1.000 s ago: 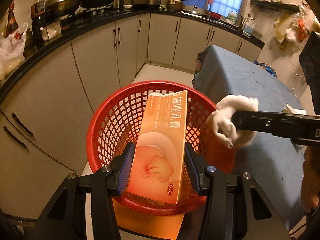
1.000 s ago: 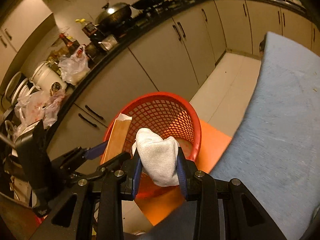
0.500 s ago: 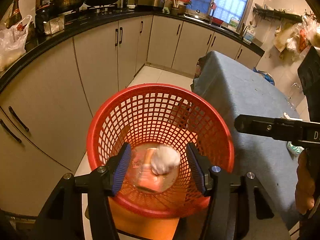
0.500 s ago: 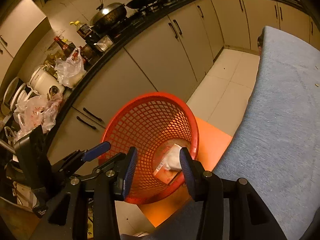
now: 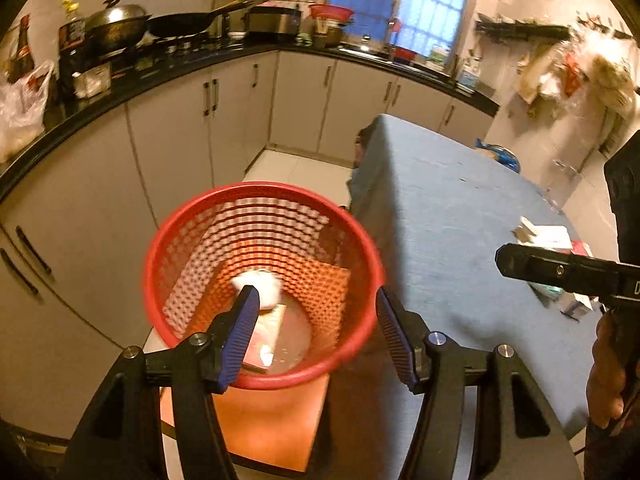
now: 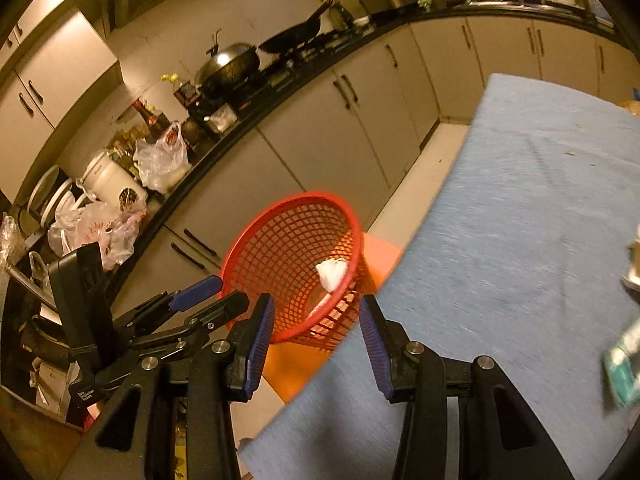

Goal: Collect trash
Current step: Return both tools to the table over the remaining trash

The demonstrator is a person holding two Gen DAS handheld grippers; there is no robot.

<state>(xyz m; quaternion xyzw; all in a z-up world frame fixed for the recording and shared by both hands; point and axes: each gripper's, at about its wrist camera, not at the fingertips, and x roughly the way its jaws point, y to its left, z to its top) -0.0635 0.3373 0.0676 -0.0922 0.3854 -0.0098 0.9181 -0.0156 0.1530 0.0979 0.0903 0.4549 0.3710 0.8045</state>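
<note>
A kitchen is seen under warm light: a lidded wok [image 5: 116, 26] and a black frying pan [image 5: 188, 24] are set on the dark countertop [image 5: 168, 76] above cream cabinets [image 5: 184, 136]. A table covered in blue cloth [image 5: 440, 216] is shown at right, a barred window [image 5: 404, 0] behind, plastic bags [image 6: 162, 158] along the counter.

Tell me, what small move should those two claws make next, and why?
Probably swing the right gripper toward the small boxes on the blue-covered table. The white wad and orange carton already lie in the red mesh basket, and nothing sits between either gripper's jaws, the left gripper opening.
</note>
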